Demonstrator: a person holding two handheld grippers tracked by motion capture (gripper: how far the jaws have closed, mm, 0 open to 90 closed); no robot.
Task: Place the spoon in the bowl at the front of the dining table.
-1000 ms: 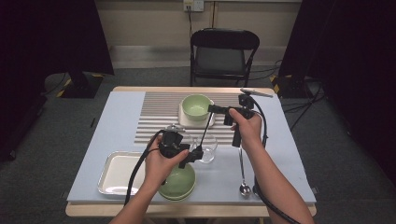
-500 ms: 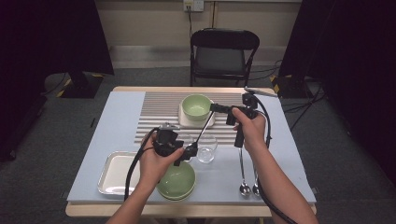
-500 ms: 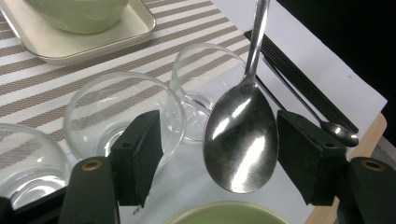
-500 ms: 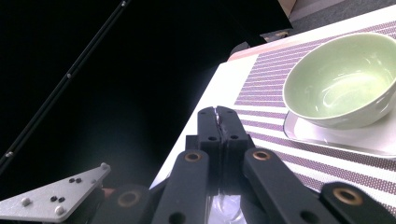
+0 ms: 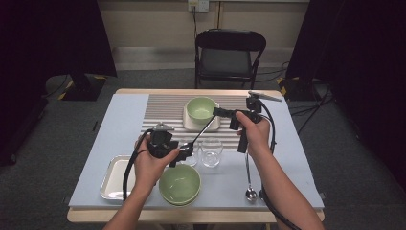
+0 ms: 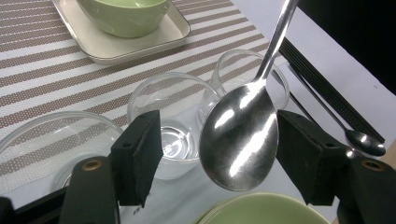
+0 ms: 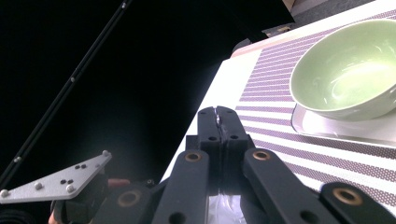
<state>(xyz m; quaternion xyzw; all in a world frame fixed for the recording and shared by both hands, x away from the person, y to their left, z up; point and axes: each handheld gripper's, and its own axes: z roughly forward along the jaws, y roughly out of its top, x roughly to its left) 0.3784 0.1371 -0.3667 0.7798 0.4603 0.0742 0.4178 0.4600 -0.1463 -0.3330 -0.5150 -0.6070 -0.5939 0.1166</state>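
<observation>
- Spoons, two: one spoon (image 5: 203, 130) held above the table, its handle end clamped in the right gripper (image 5: 219, 112), its bowl (image 6: 240, 135) hanging between the jaws of the left gripper (image 5: 184, 152); a second spoon (image 5: 249, 179) lies flat on the table by the right forearm.
- Green bowls, two: far bowl (image 5: 201, 108) on a small cream tray (image 5: 214, 125); near bowl (image 5: 180, 183) at the table's front edge.
- Clear glasses: two (image 5: 211, 152) show plainly from above; the left gripper view suggests a third (image 6: 42, 140), though its edge is cut off.
- Metal tray, one (image 5: 114, 178), front left.
- Left gripper: jaws wide apart, pads either side of the spoon's bowl, apparently not pressing it.
- Right gripper: jaws clenched tight on the spoon's handle tip (image 7: 217, 116).
</observation>
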